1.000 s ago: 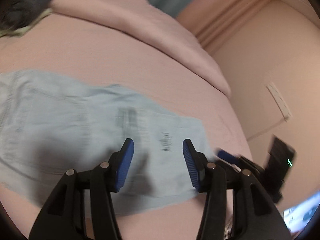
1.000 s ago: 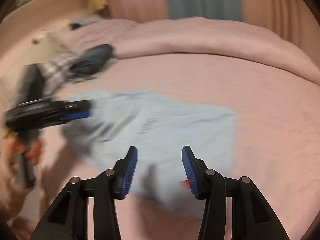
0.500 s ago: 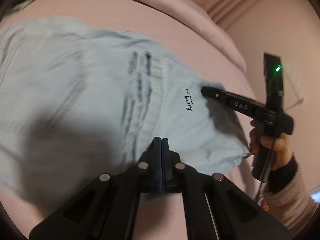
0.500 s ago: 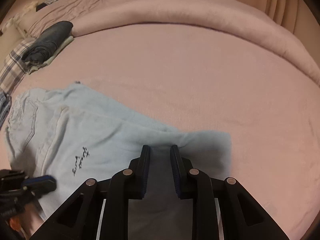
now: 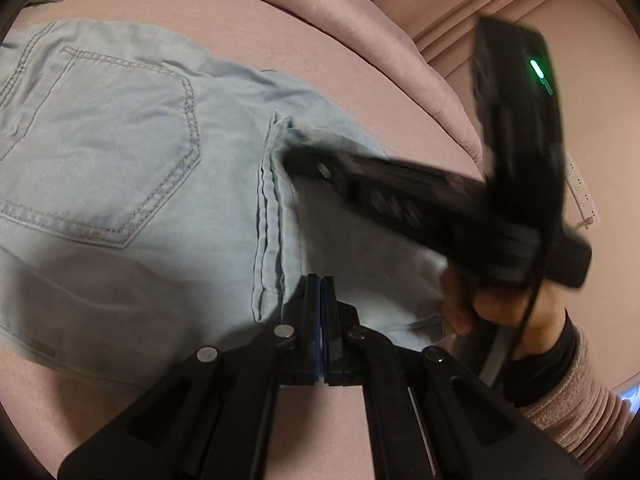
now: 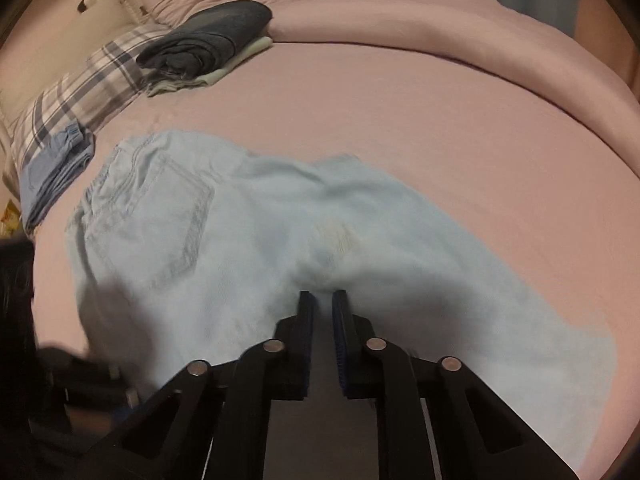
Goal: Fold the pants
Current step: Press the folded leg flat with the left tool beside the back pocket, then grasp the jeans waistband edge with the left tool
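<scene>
The light-blue denim pants (image 6: 256, 240) lay on the pink bed (image 6: 440, 120), back pocket (image 5: 100, 152) up, waistband toward the far left in the right wrist view. My left claw (image 5: 320, 312) was pressed together at the near edge of the cloth, beside a stitched hem (image 5: 272, 216); its pads appeared to pinch a fold of denim, though the contact itself sat mostly hidden behind the fingers. My right claw (image 6: 322, 320) was closing, a narrow gap remaining between its blue pads (image 6: 306, 340), with bunched denim drawn into that gap; I judged the pads to bear on the cloth. In the left wrist view my right hand (image 5: 492, 304) and its tool crossed above the fabric, blurred. Status, as a judgement: the pants appeared already doubled at least once, since a hem lay over the seat region. The fold in hand was only gripped, not carried across. Remaining: lift, lay over, flatten. Folded garments (image 6: 208, 48) rested near the plaid pillow (image 6: 80, 92).
</scene>
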The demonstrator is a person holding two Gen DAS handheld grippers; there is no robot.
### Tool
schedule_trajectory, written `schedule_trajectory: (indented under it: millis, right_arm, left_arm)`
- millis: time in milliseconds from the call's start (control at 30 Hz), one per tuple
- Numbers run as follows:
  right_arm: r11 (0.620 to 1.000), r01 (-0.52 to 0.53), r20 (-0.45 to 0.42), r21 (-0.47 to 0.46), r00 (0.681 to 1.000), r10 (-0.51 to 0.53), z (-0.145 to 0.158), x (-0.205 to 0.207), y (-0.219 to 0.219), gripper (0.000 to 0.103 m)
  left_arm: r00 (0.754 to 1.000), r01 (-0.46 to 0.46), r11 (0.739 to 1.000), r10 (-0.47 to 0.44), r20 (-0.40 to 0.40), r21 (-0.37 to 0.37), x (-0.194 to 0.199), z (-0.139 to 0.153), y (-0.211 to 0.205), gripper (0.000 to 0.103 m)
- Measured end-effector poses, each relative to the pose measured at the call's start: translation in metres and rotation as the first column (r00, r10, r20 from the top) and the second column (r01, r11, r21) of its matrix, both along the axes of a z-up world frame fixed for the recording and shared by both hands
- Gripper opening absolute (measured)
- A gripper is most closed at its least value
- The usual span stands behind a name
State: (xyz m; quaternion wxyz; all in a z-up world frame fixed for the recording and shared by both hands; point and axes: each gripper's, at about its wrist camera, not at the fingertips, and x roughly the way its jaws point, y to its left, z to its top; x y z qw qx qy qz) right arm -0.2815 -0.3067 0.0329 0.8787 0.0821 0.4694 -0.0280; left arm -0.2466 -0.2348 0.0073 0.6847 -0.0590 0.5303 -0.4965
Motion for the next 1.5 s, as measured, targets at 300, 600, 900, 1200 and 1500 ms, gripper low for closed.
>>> schedule_trajectory:
  millis: [300, 600, 900, 1200, 1500]
  right_arm:
    - [0.993, 0.072, 0.079, 0.092, 0.994, -0.079, 0.031, -0.046, -0.025, 0.011]
    - [0.977, 0.209, 0.065, -0.045, 0.976, -0.206, 0.036, -0.156, -0.03, 0.011]
    - [0.959, 0.281, 0.015, -0.029, 0.96, -0.28, 0.004, -0.198, -0.026, 0.013]
    - [0.979, 0.2, 0.115, 0.044, 0.972, -0.204, 0.025, -0.181, -0.005, 0.024]
    - [0.991, 0.112, 0.127, 0.076, 0.984, -0.121, 0.022, -0.156, 0.023, 0.026]
  left_arm:
    - [1.0, -0.002, 1.0, 0.002, -0.014, -0.007, 0.006, -0.004, 0.0, 0.002]
    - [1.0, 0.001, 1.0, -0.001, -0.017, 0.002, 0.005, -0.001, 0.01, 0.002]
    - [1.0, -0.01, 1.0, 0.01, -0.025, 0.015, 0.014, 0.003, 0.008, 0.002]
    - [0.985, -0.17, 0.984, 0.172, 0.026, -0.055, 0.019, 0.042, 0.093, 0.071]
    - [0.888, -0.439, 0.898, 0.43, -0.163, -0.028, 0.047, 0.012, 0.193, 0.072]
